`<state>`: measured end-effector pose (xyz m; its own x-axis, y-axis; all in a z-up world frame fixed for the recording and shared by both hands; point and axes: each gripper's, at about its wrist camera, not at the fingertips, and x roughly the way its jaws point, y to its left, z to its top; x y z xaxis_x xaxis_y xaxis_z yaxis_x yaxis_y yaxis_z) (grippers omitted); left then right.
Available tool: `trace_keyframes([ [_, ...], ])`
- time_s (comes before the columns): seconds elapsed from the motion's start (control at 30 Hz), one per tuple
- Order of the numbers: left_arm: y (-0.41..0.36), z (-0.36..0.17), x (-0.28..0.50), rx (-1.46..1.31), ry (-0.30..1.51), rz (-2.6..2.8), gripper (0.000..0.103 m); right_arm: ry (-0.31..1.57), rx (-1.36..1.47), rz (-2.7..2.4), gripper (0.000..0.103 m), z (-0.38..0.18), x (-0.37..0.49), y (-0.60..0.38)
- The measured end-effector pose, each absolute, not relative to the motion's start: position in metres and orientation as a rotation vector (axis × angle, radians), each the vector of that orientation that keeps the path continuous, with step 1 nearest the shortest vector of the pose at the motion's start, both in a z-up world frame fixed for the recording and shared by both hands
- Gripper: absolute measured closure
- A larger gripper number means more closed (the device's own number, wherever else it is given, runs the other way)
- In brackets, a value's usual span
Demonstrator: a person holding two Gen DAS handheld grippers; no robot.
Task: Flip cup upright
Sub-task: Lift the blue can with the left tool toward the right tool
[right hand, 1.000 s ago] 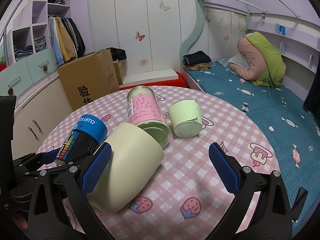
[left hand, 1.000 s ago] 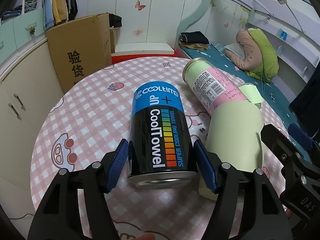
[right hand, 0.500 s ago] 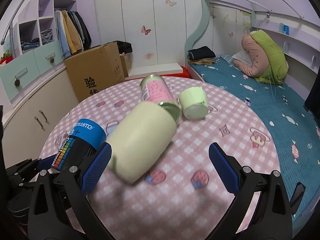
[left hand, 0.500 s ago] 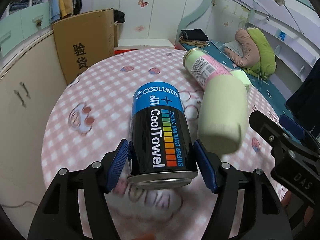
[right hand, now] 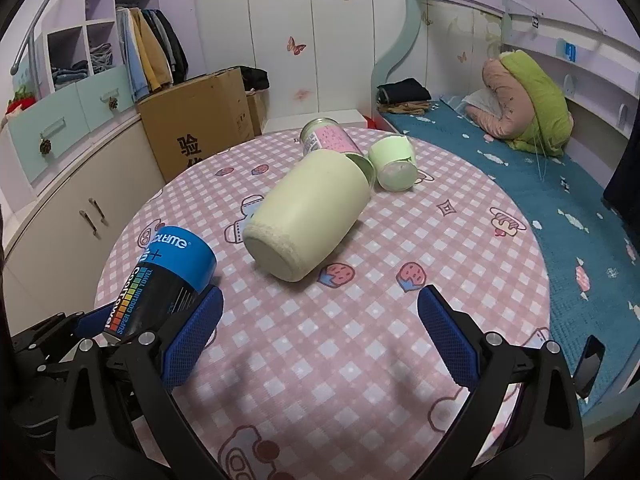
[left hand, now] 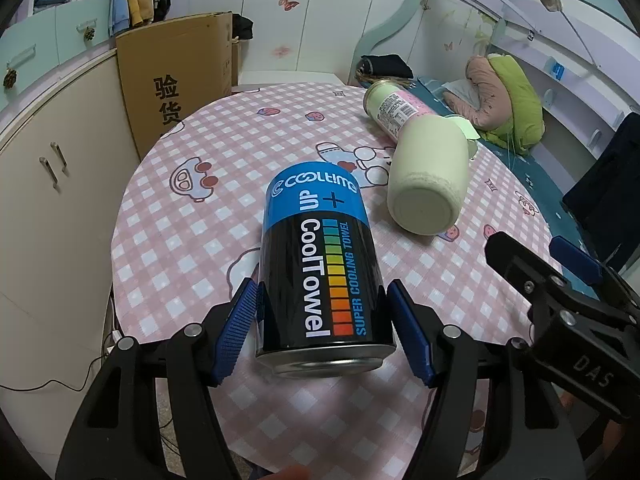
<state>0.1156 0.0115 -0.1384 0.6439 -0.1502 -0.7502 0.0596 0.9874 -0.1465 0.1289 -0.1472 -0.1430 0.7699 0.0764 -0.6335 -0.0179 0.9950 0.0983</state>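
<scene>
My left gripper (left hand: 323, 330) is shut on a black and blue CoolTowel can (left hand: 318, 272) and holds it above the round table, its blue end pointing away from me. The can also shows at the lower left of the right wrist view (right hand: 168, 276). A pale green cup (left hand: 430, 178) lies on its side on the table, base toward me; it also shows in the right wrist view (right hand: 308, 212). My right gripper (right hand: 318, 338) is open and empty, above the table in front of that cup.
A pink-labelled jar (right hand: 330, 142) and a small green cup (right hand: 394, 164) lie on their sides behind the pale cup. The table has a pink checked cloth (right hand: 360, 320). A cardboard box (left hand: 180, 80) and cabinets stand left. A bed (right hand: 520, 168) lies right.
Both grippers have pulled back and risen from the table. The can went up with my left gripper. The pale green cup now lies farther from both.
</scene>
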Motion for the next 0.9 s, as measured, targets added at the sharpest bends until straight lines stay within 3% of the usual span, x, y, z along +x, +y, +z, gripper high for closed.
trace_keyframes([
  [0.1,0.015,-0.137,0.117,-0.107,0.863,-0.124,0.036,0.683,0.094,0.049,0.005,-0.137,0.127,-0.147],
  [0.23,0.019,-0.128,0.109,-0.101,0.808,-0.141,0.015,0.68,0.108,0.062,0.005,-0.129,0.128,-0.144],
  [0.6,0.075,-0.118,0.1,-0.174,0.749,-0.014,0.011,0.735,0.131,0.104,0.005,-0.12,0.148,-0.109],
  [0.9,0.12,-0.127,0.116,-0.24,0.755,0.069,0.011,0.87,0.197,0.195,0.005,-0.144,0.18,-0.075],
])
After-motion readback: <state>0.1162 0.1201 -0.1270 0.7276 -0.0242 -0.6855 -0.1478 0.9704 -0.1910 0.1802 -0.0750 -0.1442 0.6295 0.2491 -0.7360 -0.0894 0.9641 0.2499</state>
